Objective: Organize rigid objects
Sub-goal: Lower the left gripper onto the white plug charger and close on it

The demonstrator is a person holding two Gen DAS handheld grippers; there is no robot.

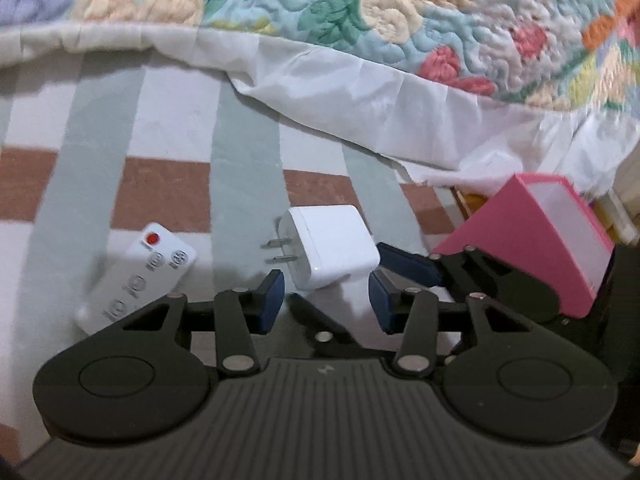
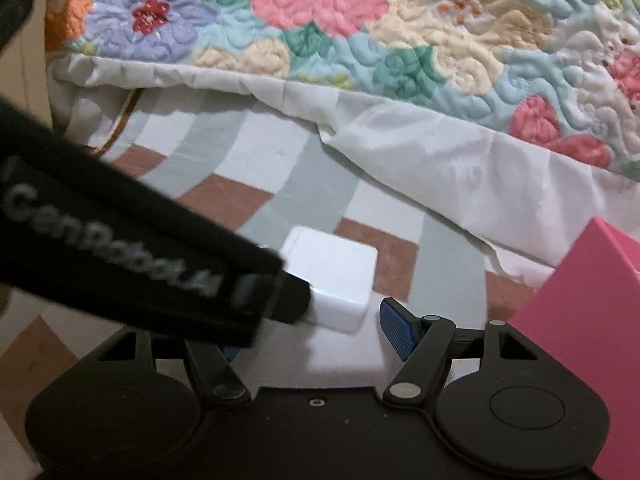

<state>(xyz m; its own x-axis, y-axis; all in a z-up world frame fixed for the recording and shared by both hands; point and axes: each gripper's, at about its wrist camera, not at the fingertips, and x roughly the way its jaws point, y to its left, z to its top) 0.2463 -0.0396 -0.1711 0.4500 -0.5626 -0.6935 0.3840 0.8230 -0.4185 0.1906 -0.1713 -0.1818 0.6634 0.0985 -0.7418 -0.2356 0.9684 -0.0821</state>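
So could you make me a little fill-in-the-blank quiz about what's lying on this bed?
1. The white charger has two metal ____ sticking out toward the remote.
2. The box at the right is ____ in colour.
3. The remote's top button is ____.
4. The left gripper has its jaws open, and the charger lies just beyond its ____ pads.

Missing words: prongs; pink; red; blue

Dim, soft indoor light; fisheye-bent edges, motion blur smearing the quilt (image 1: 400,20).
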